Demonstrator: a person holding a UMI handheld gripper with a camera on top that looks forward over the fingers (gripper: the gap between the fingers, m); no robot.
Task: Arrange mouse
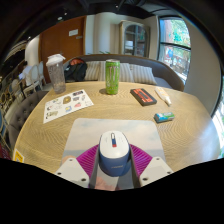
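Observation:
A white and blue computer mouse sits between my gripper's two fingers, with its white front pointing away from me. Both magenta pads press against its sides, so the gripper is shut on the mouse. The mouse is over the near edge of a pale grey mouse mat that lies on the round wooden table. I cannot tell whether the mouse rests on the mat or is held just above it.
Beyond the mat stand a green can, a clear plastic jug, a printed sheet, a black and red box, a white stick-like item and a small teal item. A sofa runs behind the table.

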